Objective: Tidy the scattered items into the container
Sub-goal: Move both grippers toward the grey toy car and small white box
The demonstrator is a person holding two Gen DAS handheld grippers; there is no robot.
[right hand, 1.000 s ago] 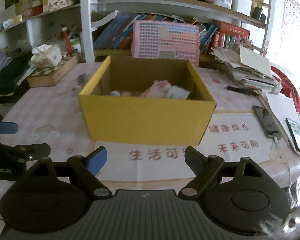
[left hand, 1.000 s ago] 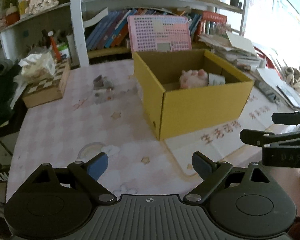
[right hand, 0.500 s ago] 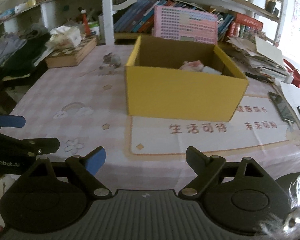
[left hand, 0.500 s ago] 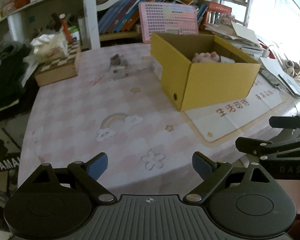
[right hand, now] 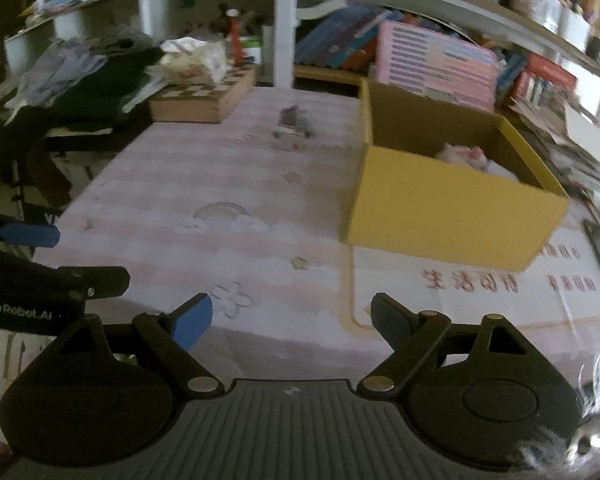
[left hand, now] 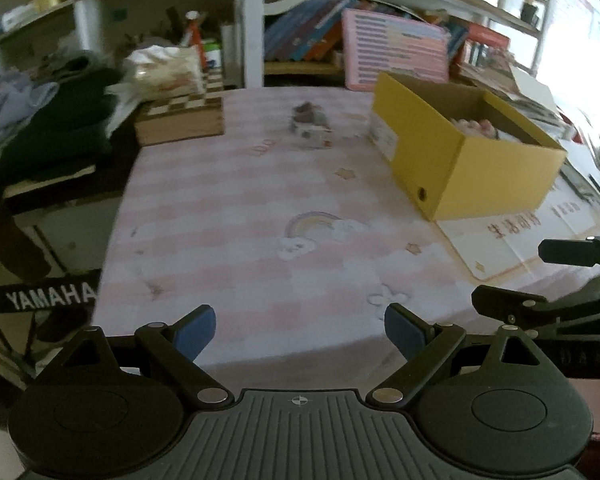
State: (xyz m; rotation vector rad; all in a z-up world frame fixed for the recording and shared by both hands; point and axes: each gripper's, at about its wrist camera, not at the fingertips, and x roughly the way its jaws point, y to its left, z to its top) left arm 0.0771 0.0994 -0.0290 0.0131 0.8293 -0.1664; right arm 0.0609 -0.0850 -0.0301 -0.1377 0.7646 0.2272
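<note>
The right tool [right hand: 290, 322], black with blue-padded fingers, hangs empty over the near edge of the pink checked worktop [right hand: 220, 184], its jaws wide apart and just now narrowed a little. At two o'clock stands an open yellow cardboard box [right hand: 448, 216] with a pink soft toy [right hand: 460, 154] inside. At twelve o'clock, far back, lies a small grey item [right hand: 294, 122], blurred. At eleven o'clock sits a wooden chequered board box [right hand: 204, 98]. The left tool [right hand: 56, 256] shows at nine o'clock.
</note>
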